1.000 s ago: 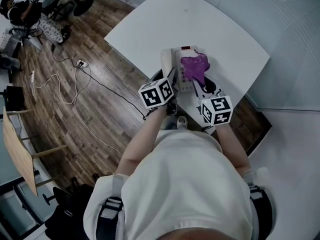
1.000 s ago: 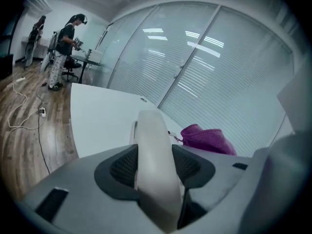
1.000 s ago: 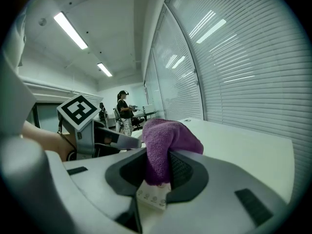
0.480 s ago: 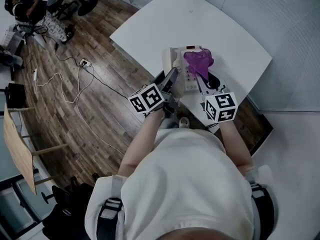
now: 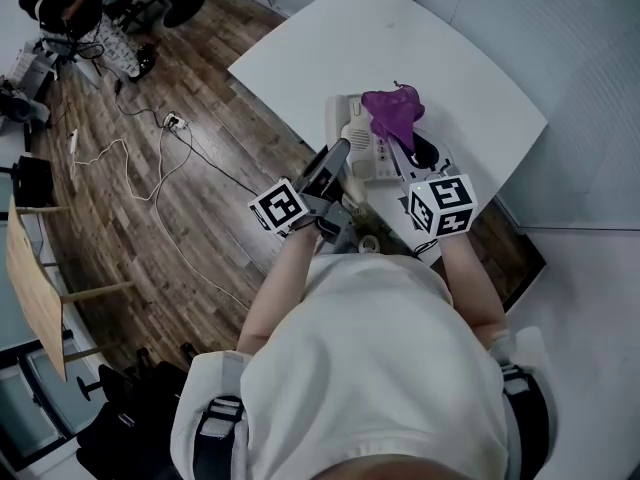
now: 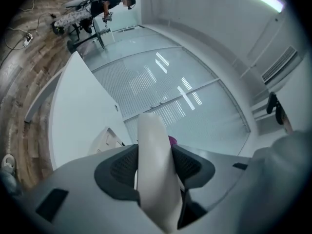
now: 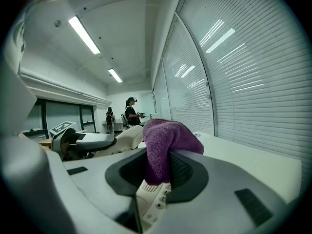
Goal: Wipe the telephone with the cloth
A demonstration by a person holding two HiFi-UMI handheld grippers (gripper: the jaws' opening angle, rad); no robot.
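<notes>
I'm looking down at a white worktop [image 5: 300,58] over a wood floor [image 5: 200,248] strewn with cables [image 5: 160,163]. The phone [image 5: 372,156] sits near the worktop's near edge. My left tongs [image 6: 155,152] are clamped on the handset [image 6: 153,189]. My right tongs [image 7: 158,167] pinch the purple cloth [image 7: 168,135] just above the keypad [image 7: 155,201]. The right gripper view adds blinds [image 7: 243,57] and ceiling lights [image 7: 85,33], which the head view misses.
</notes>
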